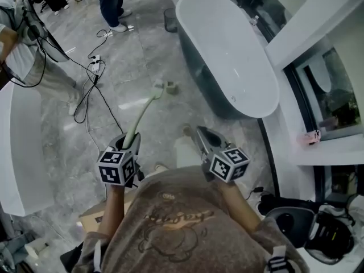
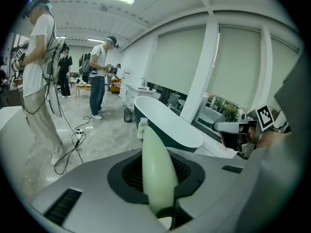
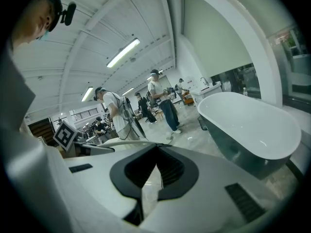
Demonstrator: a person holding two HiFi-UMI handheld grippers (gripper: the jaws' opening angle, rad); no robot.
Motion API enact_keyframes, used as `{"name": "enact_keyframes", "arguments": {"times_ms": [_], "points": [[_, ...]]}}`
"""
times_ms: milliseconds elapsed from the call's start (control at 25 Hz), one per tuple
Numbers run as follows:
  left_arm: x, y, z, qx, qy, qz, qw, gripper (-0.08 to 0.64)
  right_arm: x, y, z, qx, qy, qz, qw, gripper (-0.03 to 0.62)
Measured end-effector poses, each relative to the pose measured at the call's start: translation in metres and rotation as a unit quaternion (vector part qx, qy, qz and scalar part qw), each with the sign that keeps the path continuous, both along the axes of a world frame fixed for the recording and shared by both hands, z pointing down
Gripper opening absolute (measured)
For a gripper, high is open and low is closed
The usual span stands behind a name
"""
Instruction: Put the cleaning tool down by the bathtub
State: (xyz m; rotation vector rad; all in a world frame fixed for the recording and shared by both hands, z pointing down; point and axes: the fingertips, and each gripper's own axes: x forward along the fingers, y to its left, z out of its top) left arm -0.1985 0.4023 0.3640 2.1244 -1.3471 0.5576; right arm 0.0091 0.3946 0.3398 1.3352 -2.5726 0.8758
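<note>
The cleaning tool (image 1: 143, 111) is a long pale green brush. Its handle (image 2: 156, 174) is clamped in my left gripper (image 1: 129, 141), which is shut on it. It slants up and away over the grey floor. The brush head (image 1: 161, 86) hangs in the air short of the white bathtub (image 1: 227, 50), which has a dark outer wall. In the left gripper view the head (image 2: 142, 126) shows just before the tub (image 2: 167, 125). My right gripper (image 1: 200, 134) is shut with nothing in it and points toward the bathtub (image 3: 248, 125).
Black cables and a power strip (image 1: 94, 66) trail over the floor at left. People stand at the upper left (image 1: 34, 56) and at the top (image 1: 114, 4). A small dark bin (image 1: 169, 20) stands by the tub's far end. A white counter (image 1: 17, 147) runs along the left.
</note>
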Motion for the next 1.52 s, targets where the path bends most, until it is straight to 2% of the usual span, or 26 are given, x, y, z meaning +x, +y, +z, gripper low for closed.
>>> {"name": "enact_keyframes", "arguments": {"times_ms": [280,560,1160,1520], "points": [[-0.013,0.01,0.043,0.008,0.004,-0.007,0.9999,0.077,-0.02,0.005,0.042,0.009,-0.003,-0.009,1.0,0.0],[-0.003,-0.079,0.016,-0.011,-0.003,-0.001,0.9999,0.077,-0.012,-0.085,0.029,-0.012,-0.002,-0.007,1.0,0.0],[0.028,-0.217,0.018,-0.032,-0.006,0.004,0.9995,0.077,0.01,-0.228,0.032,-0.025,-0.009,-0.007,1.0,0.0],[0.053,-0.301,0.011,-0.027,-0.007,-0.031,0.9991,0.077,0.038,-0.332,0.026,-0.024,-0.013,-0.036,0.999,0.0]]}}
